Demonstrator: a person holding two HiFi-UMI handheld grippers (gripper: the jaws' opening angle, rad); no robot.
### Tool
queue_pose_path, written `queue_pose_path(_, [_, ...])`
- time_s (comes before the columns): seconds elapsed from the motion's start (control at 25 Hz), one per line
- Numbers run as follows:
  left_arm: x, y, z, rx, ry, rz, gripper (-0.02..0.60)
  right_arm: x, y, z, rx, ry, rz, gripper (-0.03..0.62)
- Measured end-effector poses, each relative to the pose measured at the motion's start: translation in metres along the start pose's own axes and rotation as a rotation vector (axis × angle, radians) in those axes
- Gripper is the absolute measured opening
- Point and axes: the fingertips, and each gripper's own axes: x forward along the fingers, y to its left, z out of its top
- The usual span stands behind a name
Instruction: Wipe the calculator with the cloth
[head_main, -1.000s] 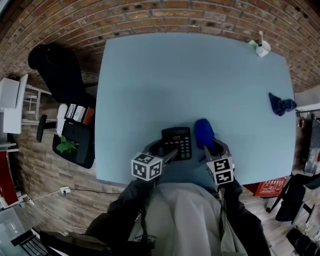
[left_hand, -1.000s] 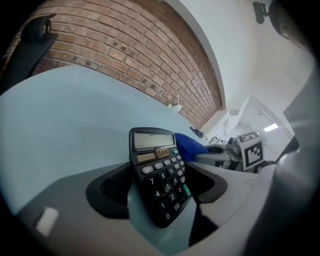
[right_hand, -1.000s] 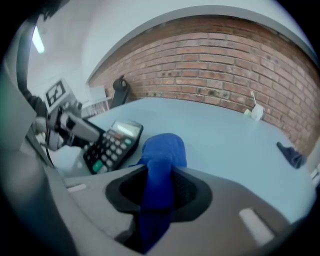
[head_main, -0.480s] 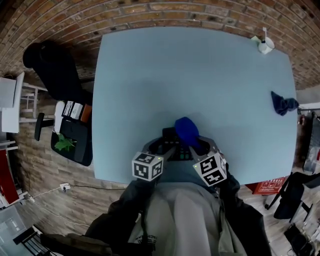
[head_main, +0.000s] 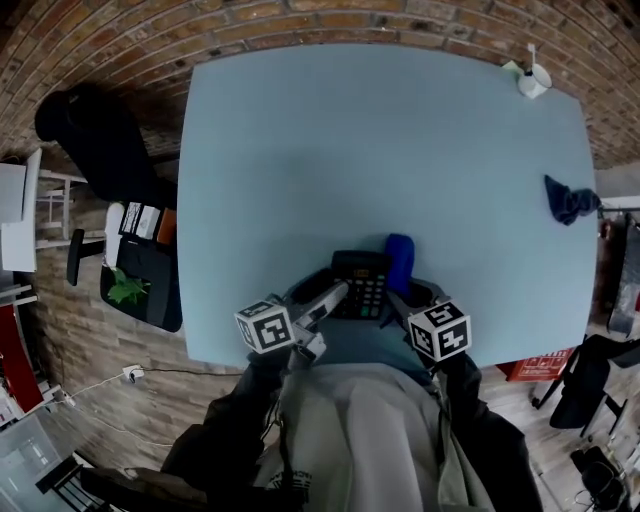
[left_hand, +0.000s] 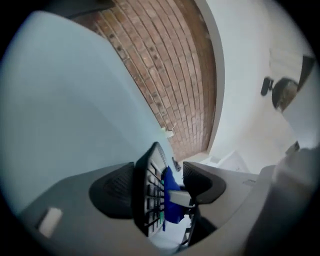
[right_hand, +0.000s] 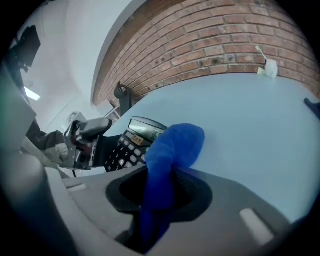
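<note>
A black calculator sits near the front edge of the pale blue table. My left gripper reaches it from the left. In the left gripper view the calculator stands edge-on between the jaws of the left gripper. Its back lies against one pad and a gap shows on the key side. These jaws are opening. My right gripper is shut on a blue cloth. The cloth bulges past the right gripper, just right of the calculator.
A second dark blue cloth lies at the table's right edge. A small white object stands at the far right corner. A black chair and a black bag are left of the table, and a brick wall runs behind.
The blue cloth swept left over the calculator, then came back to its right side. The left gripper rolled and its marker cube shifted left.
</note>
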Motion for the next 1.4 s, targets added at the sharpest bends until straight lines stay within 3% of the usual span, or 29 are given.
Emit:
queue_pose_path(0.08, [-0.006, 0.0, 0.006, -0.074, -0.019, -0.081, 0.224, -0.001, -0.001, 0.001, 0.033, -0.004, 0.059, 0.107])
queue_pose_path(0.16, [-0.008, -0.008, 0.006, -0.086, 0.016, -0.171, 0.1, -0.002, -0.001, 0.001, 0.045, 0.003, 0.097, 0.109])
queue_pose_path(0.28, [-0.005, -0.022, 0.004, -0.015, 0.06, -0.237, 0.094, -0.004, -0.002, 0.0, 0.032, 0.015, 0.103, 0.109])
queue_pose_path(0.48, [0.004, -0.029, 0.007, 0.111, 0.063, -0.249, 0.095, -0.002, -0.002, 0.001, 0.016, 0.013, 0.088, 0.109])
queue_pose_path(0.56, [0.013, -0.03, -0.002, 0.114, 0.08, -0.242, 0.304, -0.001, -0.001, 0.0, -0.013, 0.012, 0.07, 0.109])
queue_pose_path(0.6, [0.017, -0.032, -0.004, 0.104, 0.078, -0.234, 0.344, -0.001, 0.0, 0.0, -0.024, 0.009, 0.061, 0.11])
queue_pose_path(0.68, [0.021, -0.028, -0.003, 0.074, 0.054, -0.208, 0.193, -0.001, 0.0, 0.0, -0.022, -0.003, 0.053, 0.109])
queue_pose_path(0.72, [0.022, -0.024, -0.001, 0.053, 0.041, -0.194, 0.141, -0.001, 0.0, 0.0, -0.02, -0.007, 0.052, 0.109])
queue_pose_path(0.76, [0.023, -0.021, 0.0, 0.032, 0.03, -0.184, 0.132, -0.001, 0.0, 0.001, -0.028, -0.008, 0.046, 0.109])
queue_pose_path(0.84, [0.026, -0.017, 0.001, 0.014, 0.012, -0.179, 0.132, -0.001, 0.0, 0.001, -0.097, 0.005, 0.007, 0.109])
queue_pose_path(0.96, [0.024, -0.016, 0.011, 0.029, -0.042, -0.158, 0.118, -0.004, 0.018, -0.002, -0.331, 0.092, -0.025, 0.107])
queue_pose_path(1.08, [0.018, -0.025, 0.024, 0.029, -0.14, -0.162, 0.112, -0.016, 0.082, 0.001, -0.554, 0.167, 0.129, 0.106])
queue_pose_path(1.16, [0.021, -0.039, 0.026, -0.002, -0.172, -0.207, 0.109, -0.022, 0.123, 0.012, -0.606, 0.136, 0.216, 0.106])
queue_pose_path(1.24, [0.02, -0.052, 0.031, -0.037, -0.225, -0.243, 0.109, -0.025, 0.134, 0.026, -0.571, 0.094, 0.231, 0.104])
queue_pose_path(1.4, [-0.001, -0.06, 0.055, -0.131, -0.367, -0.285, 0.11, -0.057, 0.1, 0.07, -0.294, -0.079, 0.17, 0.103])
